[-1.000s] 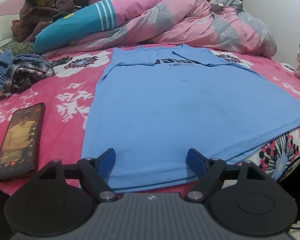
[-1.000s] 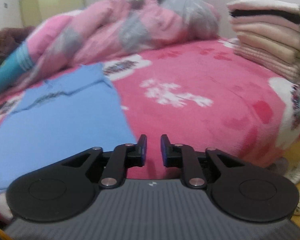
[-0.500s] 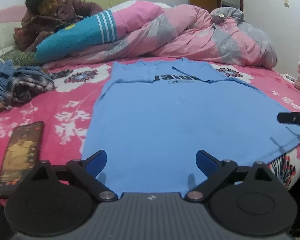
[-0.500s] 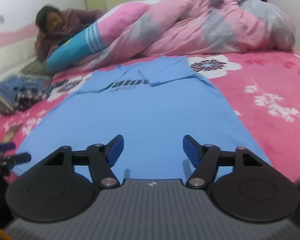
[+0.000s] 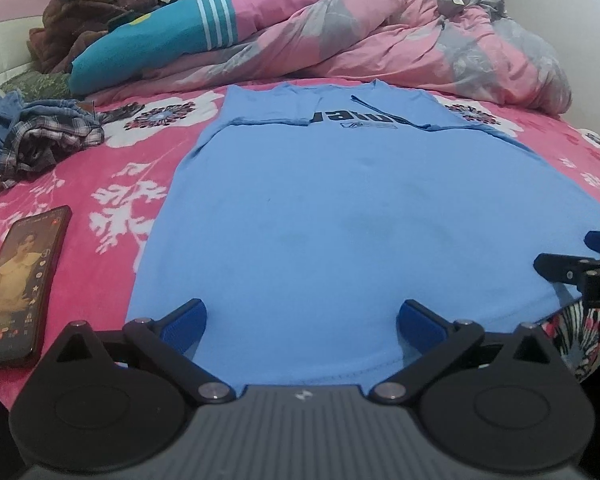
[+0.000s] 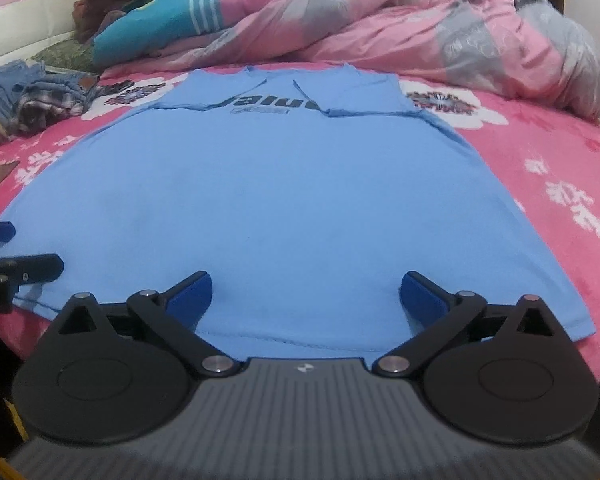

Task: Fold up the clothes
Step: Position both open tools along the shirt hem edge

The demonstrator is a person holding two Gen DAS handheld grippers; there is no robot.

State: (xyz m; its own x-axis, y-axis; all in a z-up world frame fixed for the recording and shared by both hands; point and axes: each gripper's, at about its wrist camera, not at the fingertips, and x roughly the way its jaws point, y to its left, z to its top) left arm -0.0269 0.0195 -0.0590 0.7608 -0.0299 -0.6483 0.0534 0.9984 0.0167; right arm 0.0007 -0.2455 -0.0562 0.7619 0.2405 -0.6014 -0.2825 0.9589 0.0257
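Nearest in each wrist view, a claw is seen held over the near hem of a light blue T-shirt (image 5: 340, 208), which is spread flat on a bed covered by a pink floral blanket (image 5: 112, 184). The jaws of the left claw (image 5: 300, 320) are opening and stand wide apart, with only the flat hem seen between them and nothing pinched; the jaws of the right claw (image 6: 305, 294) are likewise opening wide above the hem, with nothing gripped. The right claw is also seen at the right edge of the left wrist view, near the shirt's corner, and the left claw at the left edge of the right wrist view. Just left of the left claw, a phone (image 5: 18, 288) with a lit screen is laid on the blanket, apart from the shirt. Farther off, both sleeves are seen folded in over the chest, partly covering a dark printed word. A heap of plaid and denim clothes (image 5: 40, 140) is piled to the left, well apart from the shirt. Behind the collar, a rumpled pink and grey quilt (image 5: 420, 48) and a teal pillow (image 5: 148, 44) are bunched across the bed, and a person (image 5: 112, 4) in a dark red jacket is seen lying against the pillow.
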